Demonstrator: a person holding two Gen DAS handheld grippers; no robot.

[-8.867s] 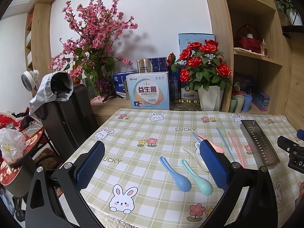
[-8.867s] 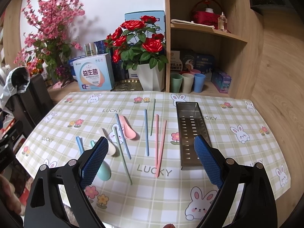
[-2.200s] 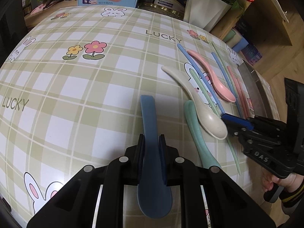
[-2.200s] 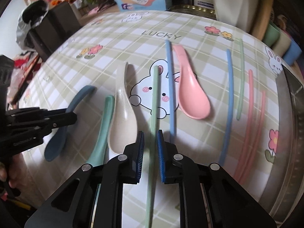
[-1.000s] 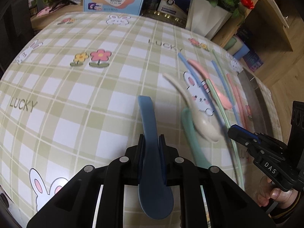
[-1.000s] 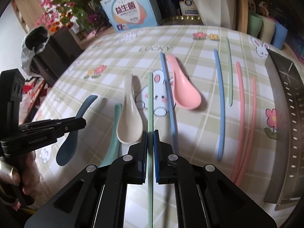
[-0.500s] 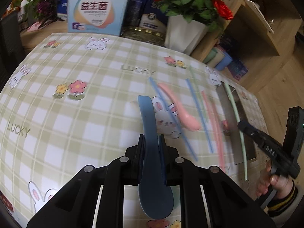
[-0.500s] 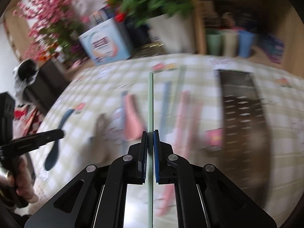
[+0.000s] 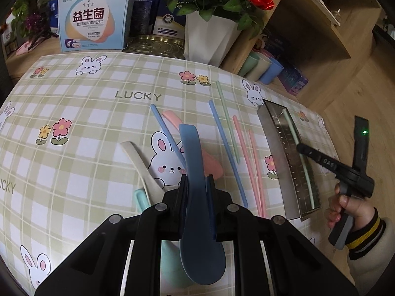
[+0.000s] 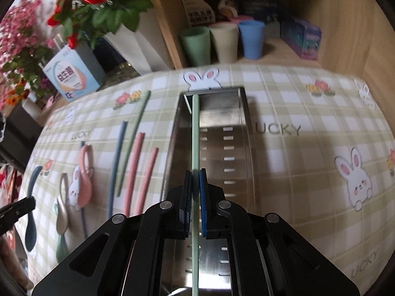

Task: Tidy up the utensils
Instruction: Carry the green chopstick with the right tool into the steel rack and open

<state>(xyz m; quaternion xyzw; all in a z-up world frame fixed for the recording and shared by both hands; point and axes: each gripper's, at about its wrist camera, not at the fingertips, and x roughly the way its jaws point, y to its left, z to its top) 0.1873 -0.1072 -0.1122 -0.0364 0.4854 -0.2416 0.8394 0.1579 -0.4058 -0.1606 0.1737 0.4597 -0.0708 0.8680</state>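
Note:
My left gripper (image 9: 197,180) is shut on a dark blue spoon (image 9: 195,172) and holds it above the table, over the pink spoon (image 9: 172,117) and the cream spoon (image 9: 140,162). My right gripper (image 10: 195,175) is shut on a light green chopstick (image 10: 195,133) held lengthwise over the steel utensil tray (image 10: 243,153). In the left wrist view the right gripper (image 9: 300,146) hovers over the tray (image 9: 274,148) with the chopstick (image 9: 293,133) along it. Blue, green and pink chopsticks (image 9: 244,153) lie left of the tray. A teal spoon (image 9: 140,197) lies partly under my left gripper.
A white vase of red roses (image 9: 209,39), a boxed product (image 9: 91,24) and a gold tin stand behind the table. Green, cream and blue cups (image 10: 222,42) stand on the shelf beyond the tray. The wooden shelf wall (image 10: 350,24) rises at the right.
My right gripper has carried the green chopstick from above the spoons to over the steel tray. My left gripper has moved right with the blue spoon.

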